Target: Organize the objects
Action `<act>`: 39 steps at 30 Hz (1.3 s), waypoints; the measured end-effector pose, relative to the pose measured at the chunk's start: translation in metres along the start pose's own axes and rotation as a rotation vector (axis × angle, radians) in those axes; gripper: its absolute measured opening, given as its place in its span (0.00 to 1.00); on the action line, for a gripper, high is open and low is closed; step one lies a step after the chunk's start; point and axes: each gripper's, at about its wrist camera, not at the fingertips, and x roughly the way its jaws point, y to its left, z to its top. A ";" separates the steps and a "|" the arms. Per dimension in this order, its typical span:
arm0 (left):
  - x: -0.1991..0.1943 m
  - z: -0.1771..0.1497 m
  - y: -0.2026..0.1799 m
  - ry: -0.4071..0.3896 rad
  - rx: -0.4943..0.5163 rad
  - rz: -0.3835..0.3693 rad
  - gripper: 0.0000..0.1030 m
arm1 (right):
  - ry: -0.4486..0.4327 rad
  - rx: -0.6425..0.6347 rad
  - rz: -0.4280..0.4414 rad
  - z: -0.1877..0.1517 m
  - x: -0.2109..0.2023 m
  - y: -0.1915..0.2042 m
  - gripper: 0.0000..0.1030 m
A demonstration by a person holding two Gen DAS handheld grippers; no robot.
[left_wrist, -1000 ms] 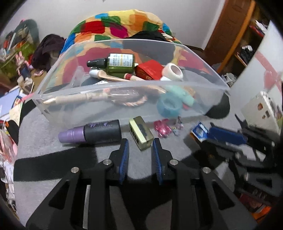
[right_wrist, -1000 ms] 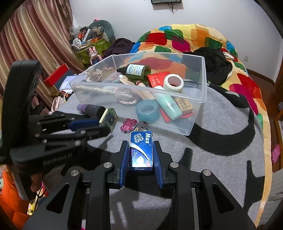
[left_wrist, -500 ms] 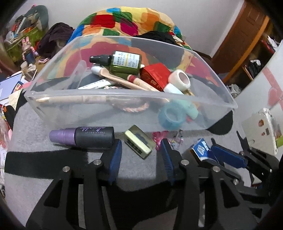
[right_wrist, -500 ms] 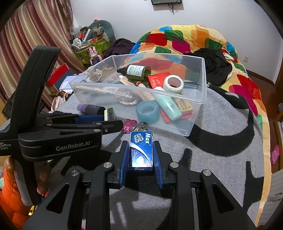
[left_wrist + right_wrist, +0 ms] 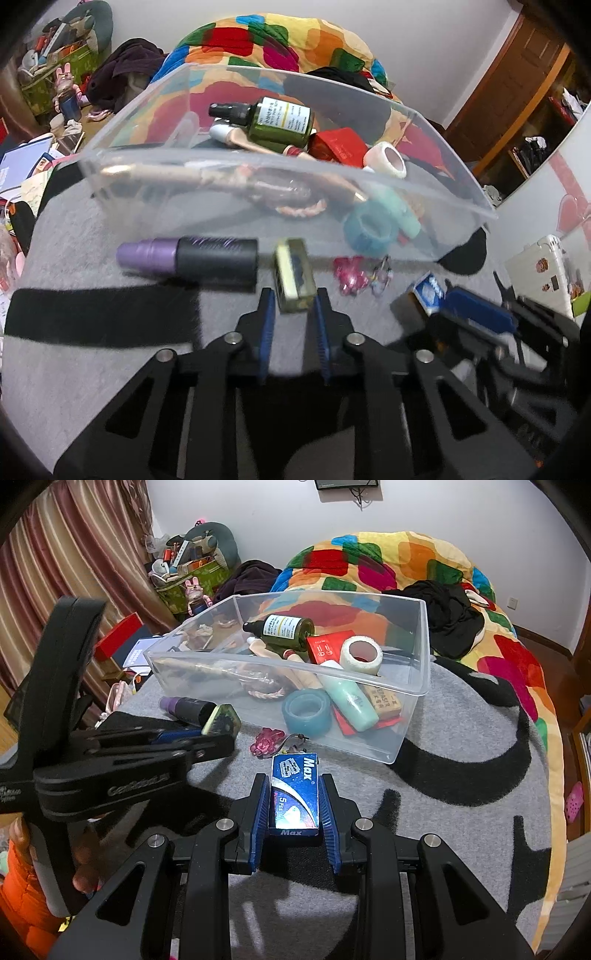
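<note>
The left gripper (image 5: 293, 306) is closing its jaws around a small olive-green box (image 5: 294, 272), which is sitting between the blue pads at their tips; in the right wrist view the box (image 5: 221, 720) is standing at the very end of the fingers, tilted on edge, and the pads appear to be pressing on its sides, though motion blur is leaving the contact on the far side uncertain. The box is lying just in front of the clear plastic bin (image 5: 461, 192), beside a black and purple tube (image 5: 192, 258) resting on the grey blanket (image 5: 74, 369). The right gripper (image 5: 294, 794) is clenching a blue razor-blade packet (image 5: 294, 794), which is sitting upright and square between both pads, its top end projecting beyond the fingertips. A pink charm (image 5: 266, 741) is lying on the blanket between the packet and the bin wall, touching neither. Inside the bin, a green bottle (image 5: 282, 627), a red box (image 5: 328, 646), a white tape roll (image 5: 361, 654), a teal tape roll (image 5: 306, 710) and a mint tube (image 5: 349, 699) are lying loose together. A person's hand (image 5: 86, 860) is gripping the left gripper's handle at the lower left.
</note>
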 end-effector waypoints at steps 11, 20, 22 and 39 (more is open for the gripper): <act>0.000 0.008 -0.015 -0.008 0.071 0.036 0.25 | -0.013 -0.002 -0.009 0.000 -0.005 0.000 0.24; 0.007 0.011 -0.008 -0.011 0.024 0.035 0.15 | -0.011 0.001 -0.010 0.001 -0.002 0.000 0.24; 0.003 0.008 -0.008 -0.023 0.038 0.030 0.15 | -0.013 -0.001 -0.011 0.002 -0.003 0.000 0.24; -0.076 0.012 -0.020 -0.220 0.120 -0.049 0.15 | -0.154 -0.022 -0.051 0.046 -0.032 0.003 0.21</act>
